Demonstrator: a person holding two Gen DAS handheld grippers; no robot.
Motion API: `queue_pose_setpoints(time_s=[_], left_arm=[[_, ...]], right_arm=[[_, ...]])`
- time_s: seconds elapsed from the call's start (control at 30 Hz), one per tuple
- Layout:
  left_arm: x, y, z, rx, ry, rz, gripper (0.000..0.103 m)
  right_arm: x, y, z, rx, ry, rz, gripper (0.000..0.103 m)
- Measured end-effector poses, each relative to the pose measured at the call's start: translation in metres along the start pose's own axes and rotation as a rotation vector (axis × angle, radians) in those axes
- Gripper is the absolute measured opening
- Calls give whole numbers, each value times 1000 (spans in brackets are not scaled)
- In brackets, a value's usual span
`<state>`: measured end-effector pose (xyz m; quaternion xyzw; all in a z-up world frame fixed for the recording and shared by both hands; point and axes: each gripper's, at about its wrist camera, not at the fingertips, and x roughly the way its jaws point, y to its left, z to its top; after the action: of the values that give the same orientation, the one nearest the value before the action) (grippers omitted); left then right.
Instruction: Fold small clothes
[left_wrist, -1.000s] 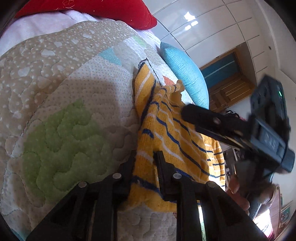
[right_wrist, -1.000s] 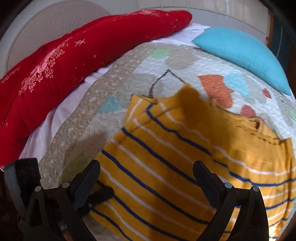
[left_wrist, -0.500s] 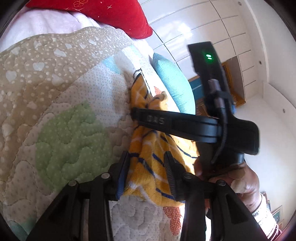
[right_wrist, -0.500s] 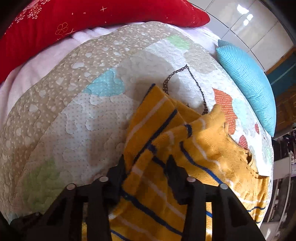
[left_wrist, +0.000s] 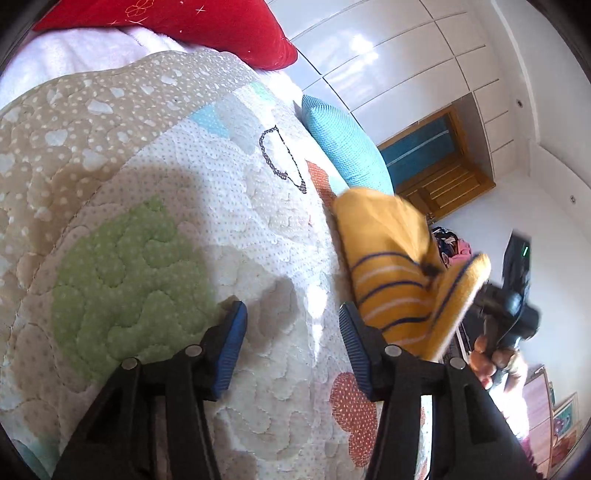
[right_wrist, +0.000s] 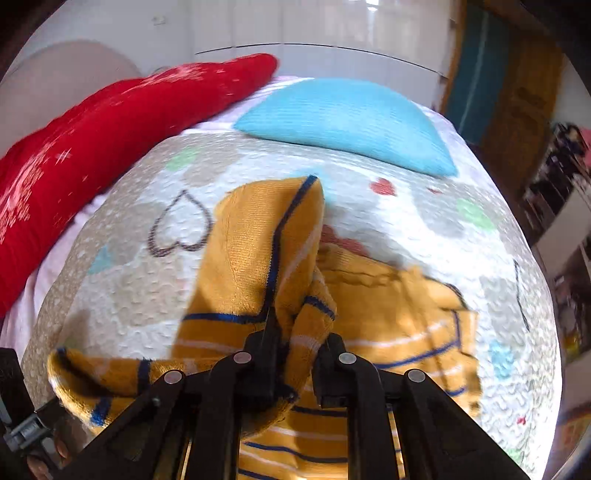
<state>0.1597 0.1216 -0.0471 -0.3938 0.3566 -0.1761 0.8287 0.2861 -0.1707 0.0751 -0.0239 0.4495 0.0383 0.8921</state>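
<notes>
A small yellow garment with blue and white stripes (right_wrist: 255, 258) lies on the quilted bedspread (right_wrist: 424, 229). My right gripper (right_wrist: 295, 350) is shut on a bunched part of it and holds that part lifted over the rest of the garment. In the left wrist view the garment (left_wrist: 391, 280) hangs to the right, beyond my right finger. My left gripper (left_wrist: 291, 332) is open and empty above the quilt (left_wrist: 147, 229). The right gripper's body (left_wrist: 517, 295) and the hand holding it show at the right edge.
A red pillow (right_wrist: 92, 147) lies along the back left of the bed, a light blue pillow (right_wrist: 347, 122) at the back. White cupboard doors (left_wrist: 388, 55) and a wooden door (left_wrist: 436, 173) stand behind the bed.
My left gripper has let go of the garment and opened. My right gripper stays shut on the garment and has carried it up and to the right, away from the left gripper.
</notes>
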Motion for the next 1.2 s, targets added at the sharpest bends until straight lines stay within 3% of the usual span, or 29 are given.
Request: queue_pose_setpoints(time_s=[0.1, 0.2, 0.33, 0.37, 0.47, 0.53, 0.6, 0.7, 0.77, 0.87, 1.03, 1.13, 1.2], left_arm=[[6, -3, 2, 13, 5, 24, 51], [12, -8, 2, 39, 12, 61, 51], [18, -7, 4, 50, 16, 80, 51], [19, -7, 5, 51, 15, 81, 51], [19, -9, 4, 61, 15, 93, 51], [17, -11, 1, 71, 15, 103, 51], [19, -12, 1, 82, 18, 117, 51], [21, -15, 0, 100, 21, 139, 52], [20, -17, -2, 109, 22, 149, 52], [21, -18, -2, 115, 24, 159, 52], [21, -19, -3, 127, 25, 174, 52], [23, -21, -2, 137, 34, 194, 52], [28, -34, 1, 156, 86, 269, 53]], right_arm=[[0, -72, -21, 108, 5, -65, 14], [8, -121, -55, 194, 40, -60, 14], [1, -153, -91, 274, 6, 46, 14], [-2, -155, -94, 286, -3, 60, 18], [-17, -163, -100, 301, -34, -25, 53], [-32, -168, -99, 293, -67, -92, 53], [-56, -168, -94, 275, -135, -103, 54], [-86, -152, -83, 240, -216, -38, 54], [-92, -132, -79, 183, -221, 28, 53], [-74, -101, -83, 102, -169, 104, 48], [-17, -94, -127, 77, -56, 22, 48], [-6, -111, -148, 144, -111, 79, 59], [-8, -115, -150, 160, -114, 99, 61]])
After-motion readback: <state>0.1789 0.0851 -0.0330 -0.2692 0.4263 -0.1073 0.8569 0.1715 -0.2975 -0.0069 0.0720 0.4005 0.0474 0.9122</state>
